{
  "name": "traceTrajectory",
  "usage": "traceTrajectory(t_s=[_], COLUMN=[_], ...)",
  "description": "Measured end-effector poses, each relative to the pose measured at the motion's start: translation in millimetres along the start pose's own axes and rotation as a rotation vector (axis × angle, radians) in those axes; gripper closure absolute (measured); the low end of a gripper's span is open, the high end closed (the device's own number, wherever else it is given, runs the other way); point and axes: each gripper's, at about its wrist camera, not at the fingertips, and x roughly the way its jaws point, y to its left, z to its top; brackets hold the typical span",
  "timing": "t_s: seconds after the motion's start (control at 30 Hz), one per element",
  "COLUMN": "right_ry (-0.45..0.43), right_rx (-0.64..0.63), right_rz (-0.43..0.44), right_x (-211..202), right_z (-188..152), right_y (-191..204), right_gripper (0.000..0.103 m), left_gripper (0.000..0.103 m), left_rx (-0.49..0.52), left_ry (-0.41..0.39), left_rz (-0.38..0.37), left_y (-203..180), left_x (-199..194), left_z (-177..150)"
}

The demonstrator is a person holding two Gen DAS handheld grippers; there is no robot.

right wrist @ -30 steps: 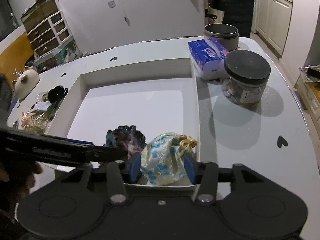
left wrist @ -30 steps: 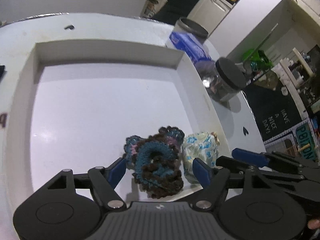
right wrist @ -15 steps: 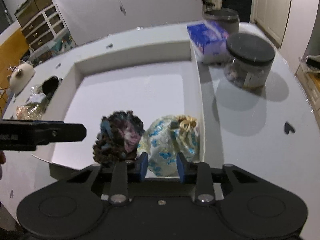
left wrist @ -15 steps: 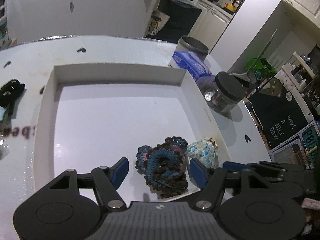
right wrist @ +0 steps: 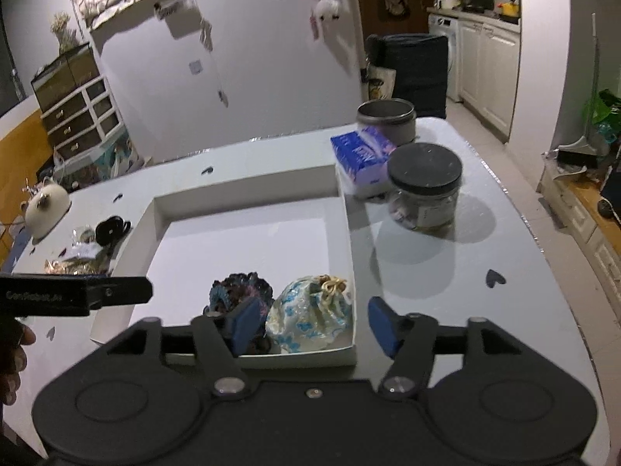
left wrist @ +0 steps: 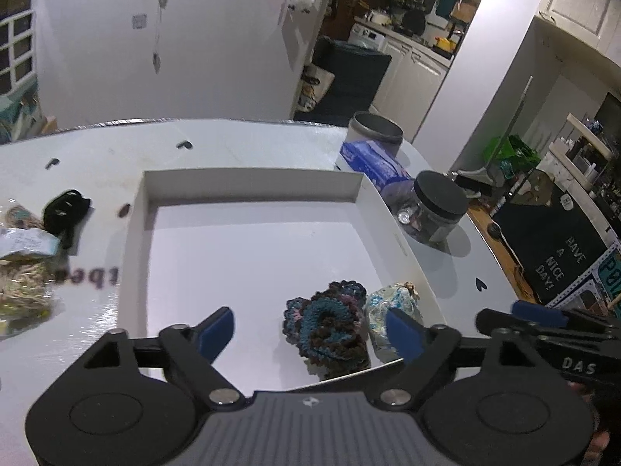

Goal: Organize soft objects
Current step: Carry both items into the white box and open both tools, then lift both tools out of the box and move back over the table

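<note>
Nearest, the left claw [left wrist: 312, 328] is spreading its jaws above the tray's near edge with nothing pressed between its blue pads, and the right claw [right wrist: 314, 324] is likewise opening, its pads clear of the floral drawstring pouch [right wrist: 310, 316] below it. Just beyond, inside the white tray [right wrist: 248, 186] at its near right corner, the pouch lies touching the dark crocheted scrunchie [left wrist: 326, 330] on its left. Farther back on the bench [right wrist: 465, 272] stand a black-lidded jar [right wrist: 425, 190], a blue tissue pack [right wrist: 359, 155] and a grey pot [right wrist: 386, 118].

Bare tray floor [left wrist: 252, 256] beyond crocheted piece [left wrist: 326, 326]
</note>
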Motion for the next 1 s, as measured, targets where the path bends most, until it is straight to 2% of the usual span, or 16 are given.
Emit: traceTrajectory(t_s=[0.13, 0.2, 0.27, 0.37, 0.53, 0.8, 1.0], right_ry=[-0.039, -0.062, -0.085, -0.121, -0.152, -0.156, -0.153], right_rx=[0.002, -0.003, -0.009, -0.016, -0.028, -0.038, -0.035], right_rz=[-0.031, -0.048, -0.047, -0.05, -0.06, -0.068, -0.073], right_x=[-14.6, -21.0, -26.5, -33.9, -41.6, -44.8, -42.1], right_z=[-4.0, -6.2, -8.3, -11.4, -13.4, -17.8, -17.4], right_y=[1.2, 3.2, 5.2, 9.5, 18.3, 39.3, 64.6], right_gripper=[0.023, 0.017, 0.007, 0.0, 0.0, 0.0, 0.0], left_gripper=[0.001, 0.0, 0.0, 0.0, 0.0, 0.0, 0.0], left_rx=[0.006, 0.001, -0.003, -0.011, -0.009, -0.028, -0.043], left_ry=[-0.041, -0.06, -0.074, -0.095, -0.115, -0.154, -0.173], left_rz=[0.038, 0.053, 0.066, 0.084, 0.126, 0.139, 0.142], left_y=[1.8, 3.4, 5.6, 8.7, 13.5, 33.0, 62.1], left_x=[-16.1, -23.7, -30.0, -38.8, -50.9, -69.4, -82.6], left_z=[-6.5, -10.2, -14.3, -20.0, -26.0, -32.5, -31.4])
